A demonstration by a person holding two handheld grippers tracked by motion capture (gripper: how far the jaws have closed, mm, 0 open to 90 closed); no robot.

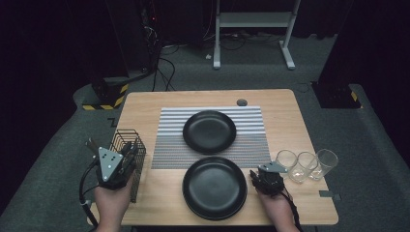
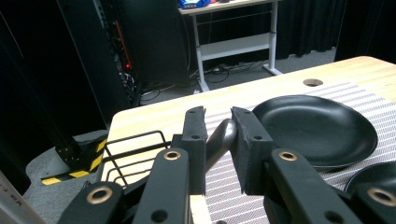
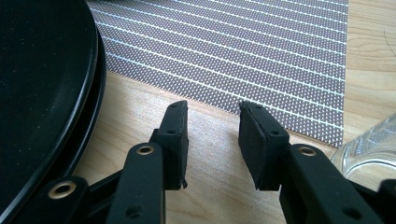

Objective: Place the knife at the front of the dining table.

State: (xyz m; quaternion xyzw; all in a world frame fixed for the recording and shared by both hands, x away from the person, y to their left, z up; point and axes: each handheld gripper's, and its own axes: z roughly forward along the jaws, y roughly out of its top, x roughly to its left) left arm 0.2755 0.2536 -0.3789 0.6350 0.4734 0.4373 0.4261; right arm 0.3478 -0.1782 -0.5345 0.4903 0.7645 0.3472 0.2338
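At the lower left of the high view, the left claw [image 1: 126,153] hangs over the black wire basket [image 1: 137,155] at the desk's [image 1: 154,99] edge. In the left gripper view its jaws clamp a dark, rounded metal handle [image 2: 223,136]. The right claw [image 1: 255,176], at lower right, has its jaws apart with nothing between them, beside the near black round plate [image 1: 214,187] and near 3 clear glasses [image 1: 306,165].

Dark curtains, grey carpet [image 1: 58,145], white desk frame [image 1: 254,29].
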